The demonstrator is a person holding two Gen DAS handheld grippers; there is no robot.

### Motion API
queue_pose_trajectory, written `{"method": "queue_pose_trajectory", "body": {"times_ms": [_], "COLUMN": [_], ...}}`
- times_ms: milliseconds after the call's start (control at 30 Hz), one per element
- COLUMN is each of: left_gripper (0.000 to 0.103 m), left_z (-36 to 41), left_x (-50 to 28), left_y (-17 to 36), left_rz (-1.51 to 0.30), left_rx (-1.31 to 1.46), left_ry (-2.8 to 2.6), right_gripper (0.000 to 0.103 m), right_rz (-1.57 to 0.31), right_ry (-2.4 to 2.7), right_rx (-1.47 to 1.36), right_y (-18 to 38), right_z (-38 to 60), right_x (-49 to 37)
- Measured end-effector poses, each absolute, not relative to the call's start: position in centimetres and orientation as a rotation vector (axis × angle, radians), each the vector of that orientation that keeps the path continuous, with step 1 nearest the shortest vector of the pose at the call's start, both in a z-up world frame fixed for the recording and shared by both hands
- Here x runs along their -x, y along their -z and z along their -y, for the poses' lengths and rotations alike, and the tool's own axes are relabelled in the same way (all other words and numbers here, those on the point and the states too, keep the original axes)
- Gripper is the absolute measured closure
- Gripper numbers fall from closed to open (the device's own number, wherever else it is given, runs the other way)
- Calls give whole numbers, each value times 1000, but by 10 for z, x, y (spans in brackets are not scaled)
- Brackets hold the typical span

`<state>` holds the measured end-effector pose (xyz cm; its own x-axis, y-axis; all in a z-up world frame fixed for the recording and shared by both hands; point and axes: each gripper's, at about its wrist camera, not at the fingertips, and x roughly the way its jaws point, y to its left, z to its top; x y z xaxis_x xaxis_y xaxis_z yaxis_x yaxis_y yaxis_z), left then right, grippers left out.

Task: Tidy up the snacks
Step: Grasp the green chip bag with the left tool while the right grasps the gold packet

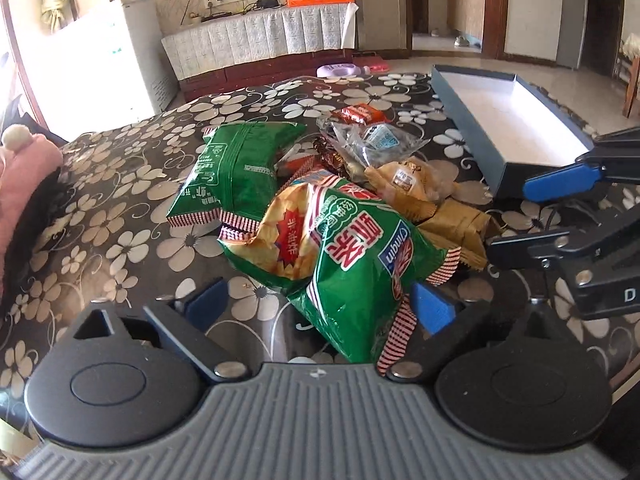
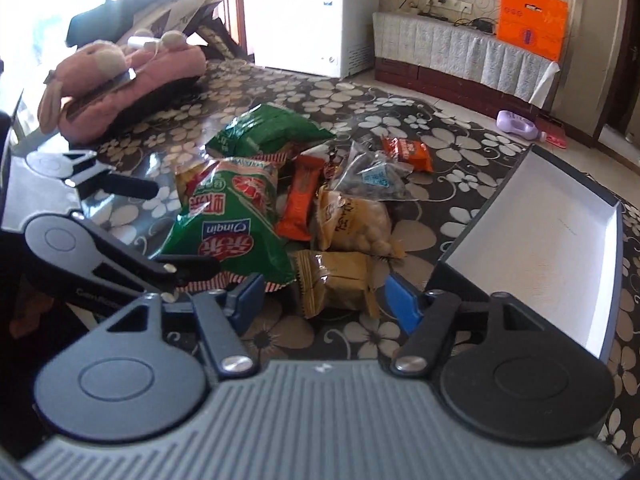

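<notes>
Both grippers hover, jaws open, over snacks heaped beside the empty box (image 2: pixel 536 232): left gripper (image 1: pixel 324 304) astride a green chip bag (image 1: pixel 352 264), right gripper (image 2: pixel 324 300) around a tan packet (image 2: pixel 336 280); squeezing gently likely avoids crushing.

We found the snack pile (image 1: pixel 340 184) heaped mid-desk (image 1: pixel 120 208), with the open box (image 1: pixel 508 120) lying to its right. A plush toy (image 2: pixel 120 80) sat at the desk's far left edge. Behind the desk stood a cabinet (image 1: pixel 260 40) and a freezer (image 2: pixel 312 16).
</notes>
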<state>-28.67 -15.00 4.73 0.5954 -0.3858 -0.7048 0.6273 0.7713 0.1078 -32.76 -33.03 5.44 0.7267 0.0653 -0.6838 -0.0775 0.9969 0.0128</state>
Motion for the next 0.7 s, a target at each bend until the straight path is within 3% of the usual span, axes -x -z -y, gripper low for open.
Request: {"method": "queue_pose_trajectory", "body": {"times_ms": [200, 700], "left_gripper": [21, 26], "left_z": [161, 163], "left_x": [278, 261], "left_y": [-39, -31], "left_rz": [-752, -807], "left_rx": [-364, -319], "left_ry": [632, 638], "right_gripper": [45, 46], "right_rz": [-793, -824], "right_ry": [-74, -76], "right_rx": [55, 10], "right_y": [-44, -28], "right_z": [336, 354], "right_x": [312, 293]}}
